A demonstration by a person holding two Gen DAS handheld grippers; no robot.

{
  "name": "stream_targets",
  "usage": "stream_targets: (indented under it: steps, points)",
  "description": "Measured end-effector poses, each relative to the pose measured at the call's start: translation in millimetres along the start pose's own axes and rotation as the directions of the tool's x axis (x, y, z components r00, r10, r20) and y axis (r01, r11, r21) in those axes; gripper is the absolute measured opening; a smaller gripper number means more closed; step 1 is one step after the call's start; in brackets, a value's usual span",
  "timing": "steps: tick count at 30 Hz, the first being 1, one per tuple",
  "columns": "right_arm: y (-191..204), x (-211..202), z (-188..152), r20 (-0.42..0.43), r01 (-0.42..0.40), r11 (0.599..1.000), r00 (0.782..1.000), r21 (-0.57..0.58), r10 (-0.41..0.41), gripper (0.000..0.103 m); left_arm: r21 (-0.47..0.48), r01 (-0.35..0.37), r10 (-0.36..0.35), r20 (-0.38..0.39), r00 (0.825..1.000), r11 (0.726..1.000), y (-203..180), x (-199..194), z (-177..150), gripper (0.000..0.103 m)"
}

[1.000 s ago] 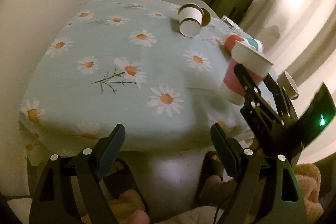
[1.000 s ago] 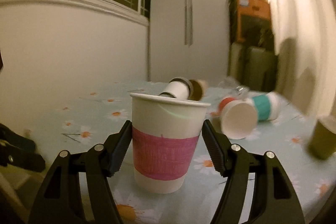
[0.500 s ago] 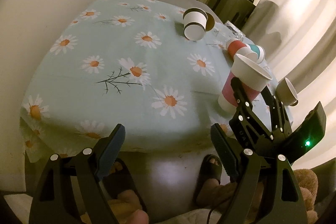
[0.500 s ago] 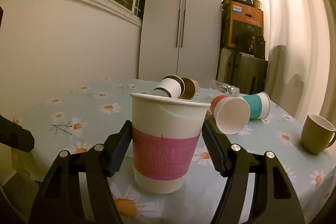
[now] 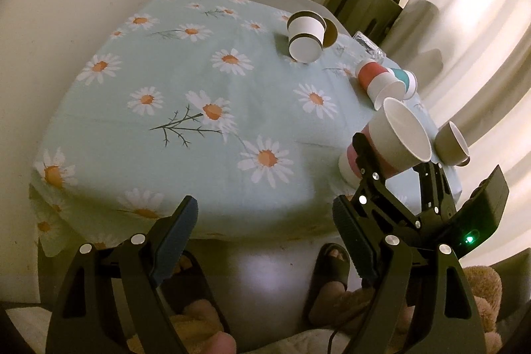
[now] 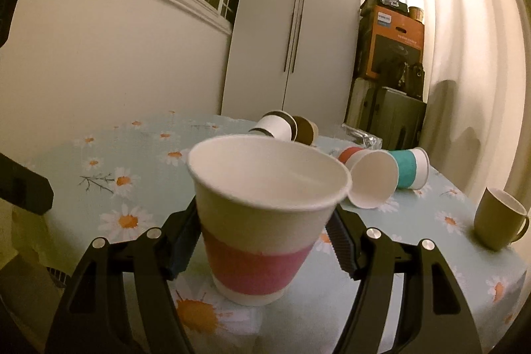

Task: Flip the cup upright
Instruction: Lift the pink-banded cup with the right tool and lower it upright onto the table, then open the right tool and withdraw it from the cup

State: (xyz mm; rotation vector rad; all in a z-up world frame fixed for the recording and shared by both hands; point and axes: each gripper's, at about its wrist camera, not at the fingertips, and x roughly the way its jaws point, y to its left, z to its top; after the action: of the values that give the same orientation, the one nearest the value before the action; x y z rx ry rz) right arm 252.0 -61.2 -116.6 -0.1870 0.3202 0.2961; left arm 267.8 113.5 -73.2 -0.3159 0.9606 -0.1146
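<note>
A white paper cup with a pink band (image 6: 262, 231) stands upright, mouth up, on the daisy tablecloth (image 6: 139, 155) near the table's front edge. My right gripper (image 6: 262, 241) has its fingers on both sides of the cup; whether they still press it is not clear. The cup (image 5: 395, 138) and the right gripper (image 5: 391, 168) also show at the right of the left wrist view. My left gripper (image 5: 265, 234) is open and empty, off the table's near edge.
Other paper cups lie on their sides: a white one with dark bands (image 5: 305, 35), a red-banded one (image 6: 368, 178) and a teal-banded one (image 6: 408, 168). An olive mug (image 6: 497, 221) stands at the right. A person's sandalled feet (image 5: 328, 274) are below the table edge.
Both cameras rose and tilted down, so the pink cup's open mouth now shows. The cup stays upright between the right fingers. The left gripper stays open.
</note>
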Motion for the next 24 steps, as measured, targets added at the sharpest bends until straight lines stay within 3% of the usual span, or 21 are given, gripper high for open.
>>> stream_targets:
  steps: [10,24]
  points:
    - [-9.8,-4.8,4.8,-0.031,-0.024,0.999,0.999,0.037,0.025,0.094,-0.008,0.006,-0.006,0.012,1.000,1.000,2.3,1.6,0.4,0.081]
    - [-32.0,-63.9,27.2,-0.087,-0.071,0.997,0.993,0.042,0.074,0.098,0.020,0.009,-0.011,0.084,0.996,1.000,-0.1,-17.2,-6.7,0.081]
